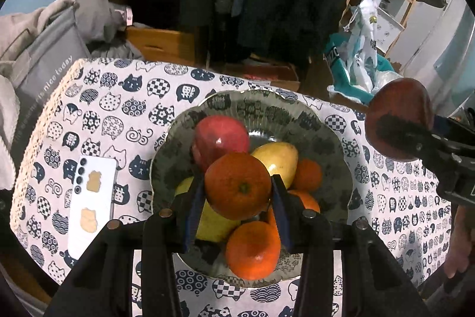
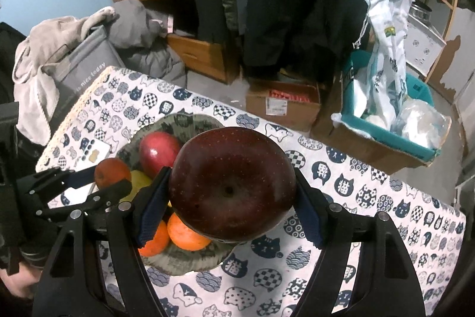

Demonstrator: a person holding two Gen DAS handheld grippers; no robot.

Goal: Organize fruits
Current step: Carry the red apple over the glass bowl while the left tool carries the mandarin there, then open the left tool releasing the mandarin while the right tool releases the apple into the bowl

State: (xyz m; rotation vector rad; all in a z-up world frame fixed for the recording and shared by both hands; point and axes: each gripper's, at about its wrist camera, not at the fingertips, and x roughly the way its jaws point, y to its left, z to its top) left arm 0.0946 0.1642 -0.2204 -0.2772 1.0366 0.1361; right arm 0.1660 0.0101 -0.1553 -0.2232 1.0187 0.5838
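Gripping a round dimpled orange (image 1: pixel 237 185) and glossy dark apple (image 2: pixel 233 187) over scalloped bowl (image 1: pixel 311 121)

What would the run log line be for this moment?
left tongs: shut on orange | right tongs: shut on dark apple | both above bowl

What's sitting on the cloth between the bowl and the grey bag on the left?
A white phone lies face down on the cat-print cloth between the bowl and grey bag, in the left wrist view.
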